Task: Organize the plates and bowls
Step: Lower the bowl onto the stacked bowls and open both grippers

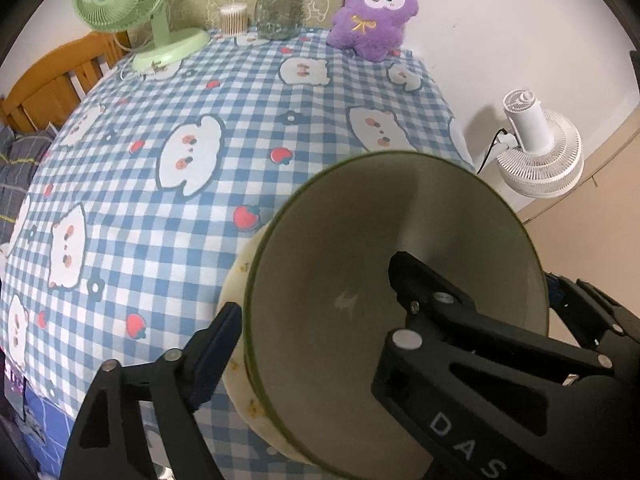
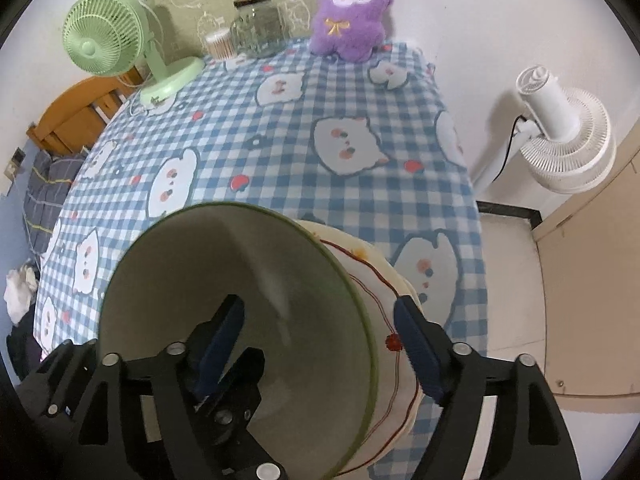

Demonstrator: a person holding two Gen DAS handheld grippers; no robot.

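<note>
Both tools, left tool (image 1: 316, 312) and right tool (image 2: 320, 332), are standing apart astride the green bowl's (image 1: 360, 240) rim, gripping nothing; withdrawing carelessly risks snagging it off the cream bowl (image 2: 384, 280) underneath.

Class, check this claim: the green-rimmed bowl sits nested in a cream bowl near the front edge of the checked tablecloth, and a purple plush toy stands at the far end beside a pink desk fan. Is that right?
One detail is wrong: the desk fan is light green, not pink, as the right wrist view shows. The rest holds: the green-rimmed bowl sits nested in the cream bowl near the front edge of the checked tablecloth, with the purple plush toy at the far end.
</note>
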